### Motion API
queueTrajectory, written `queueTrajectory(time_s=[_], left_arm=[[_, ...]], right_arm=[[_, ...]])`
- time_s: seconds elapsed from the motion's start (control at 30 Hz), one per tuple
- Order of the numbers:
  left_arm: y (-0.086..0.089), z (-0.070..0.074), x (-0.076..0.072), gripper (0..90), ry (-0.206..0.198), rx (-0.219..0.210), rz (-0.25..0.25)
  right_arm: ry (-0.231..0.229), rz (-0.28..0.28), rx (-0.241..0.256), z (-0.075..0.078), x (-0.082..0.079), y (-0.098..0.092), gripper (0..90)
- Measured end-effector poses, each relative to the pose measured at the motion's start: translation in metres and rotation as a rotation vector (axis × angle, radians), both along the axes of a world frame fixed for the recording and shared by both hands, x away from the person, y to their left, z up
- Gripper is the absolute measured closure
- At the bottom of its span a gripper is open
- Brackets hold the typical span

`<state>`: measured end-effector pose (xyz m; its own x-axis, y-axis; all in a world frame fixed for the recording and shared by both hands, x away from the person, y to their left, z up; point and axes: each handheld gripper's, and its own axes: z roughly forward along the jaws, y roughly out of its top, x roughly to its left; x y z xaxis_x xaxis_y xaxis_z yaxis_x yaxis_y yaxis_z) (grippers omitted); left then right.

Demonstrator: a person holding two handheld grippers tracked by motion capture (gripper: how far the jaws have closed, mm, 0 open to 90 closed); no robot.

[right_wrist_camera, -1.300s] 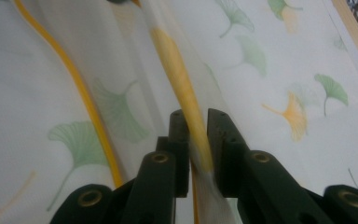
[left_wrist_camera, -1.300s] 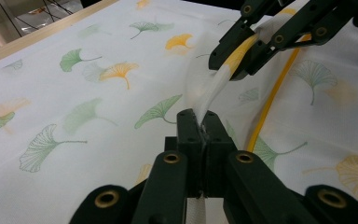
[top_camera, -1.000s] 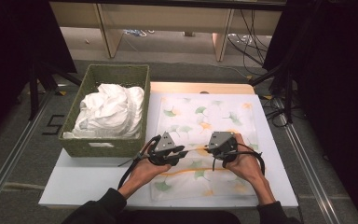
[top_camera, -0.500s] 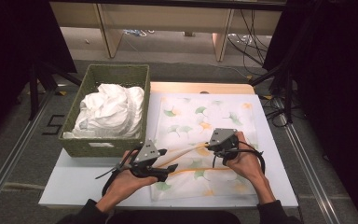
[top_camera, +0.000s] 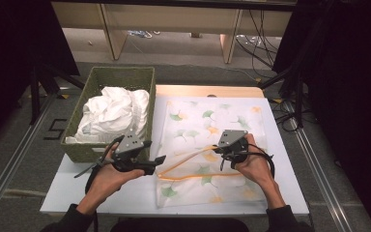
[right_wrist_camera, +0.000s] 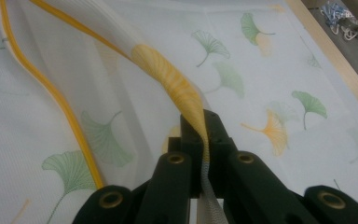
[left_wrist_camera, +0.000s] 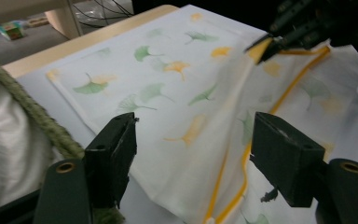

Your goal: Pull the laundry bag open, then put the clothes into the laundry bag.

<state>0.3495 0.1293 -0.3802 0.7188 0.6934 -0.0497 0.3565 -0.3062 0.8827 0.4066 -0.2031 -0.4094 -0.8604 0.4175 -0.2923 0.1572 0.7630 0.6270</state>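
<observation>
Two grippers on one job: the right gripper (top_camera: 222, 153) is pinched onto the yellow-trimmed edge of the white ginkgo-leaf print cloth (top_camera: 207, 121), lifting it off the white worktop (top_camera: 125, 195), probably for folding. Left gripper (top_camera: 161, 159) hovers, jaws wide, beside the green woven basket (top_camera: 84, 147).

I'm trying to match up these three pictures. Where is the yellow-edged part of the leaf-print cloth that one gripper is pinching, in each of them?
High view: the yellow edge lifts off the leaf-print cloth, left of the right gripper.
Left gripper view: upper right, a yellow edge runs to the far gripper's tips.
Right gripper view: centre, it drapes into the shut jaws.
Shared landmark: the green and orange leaf print.
</observation>
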Motion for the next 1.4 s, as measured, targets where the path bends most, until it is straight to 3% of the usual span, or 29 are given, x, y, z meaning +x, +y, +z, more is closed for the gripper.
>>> queueTrajectory(time_s=[0.1,0.2,0.23,0.43,0.6,0.77,1.1,1.17,1.23,1.27,1.3,1.33,1.37,1.4], left_arm=[[0.01,0.009,0.009,28.6,-0.01,-0.001,0.032],[0.025,0.017,0.022,27.1,-0.007,-0.007,0.091],[0.03,0.02,0.026,26.6,-0.007,-0.011,0.113],[0.063,0.035,0.046,26.6,-0.023,-0.022,0.225],[0.083,0.037,0.056,25.5,-0.022,0.0,0.264],[0.098,0.035,0.066,25.3,-0.012,-0.023,0.319],[0.1,0.025,0.092,20.4,0.049,0.031,0.341],[0.1,0.024,0.099,19.2,0.063,0.036,0.348],[0.101,0.021,0.107,19.0,0.085,0.054,0.337],[0.102,0.02,0.11,19.0,0.092,0.076,0.338],[0.101,0.018,0.114,19.0,0.091,0.064,0.344],[0.103,0.018,0.117,18.9,0.1,0.095,0.327],[0.1,0.016,0.12,19.0,0.097,0.064,0.342],[0.103,0.015,0.123,18.6,0.116,0.089,0.314]], right_arm=[[-0.019,0.012,-0.007,-0.001,0.001,-0.001,89.8],[-0.001,0.003,-0.004,0.0,0.001,-0.001,89.9],[-0.023,0.017,-0.006,0.001,0.002,-0.001,89.8],[-0.02,-0.019,0.013,0.002,0.001,-0.001,89.9],[-0.017,-0.015,0.011,0.003,0.002,-0.001,89.8],[-0.013,-0.011,0.005,0.002,0.002,0.001,89.8],[-0.022,-0.008,-0.003,0.003,0.002,0.002,89.9],[-0.022,0.013,-0.005,0.003,0.003,0.002,89.8],[-0.036,0.03,-0.01,0.004,0.005,0.002,89.8],[-0.016,0.009,-0.005,0.004,0.003,0.002,89.8],[-0.016,0.006,-0.004,0.004,0.003,0.002,89.8],[-0.022,0.009,-0.006,0.004,0.003,0.002,89.8],[-0.03,0.002,-0.002,0.004,0.003,0.002,89.8],[-0.022,0.011,-0.009,0.004,0.004,0.002,89.8]])
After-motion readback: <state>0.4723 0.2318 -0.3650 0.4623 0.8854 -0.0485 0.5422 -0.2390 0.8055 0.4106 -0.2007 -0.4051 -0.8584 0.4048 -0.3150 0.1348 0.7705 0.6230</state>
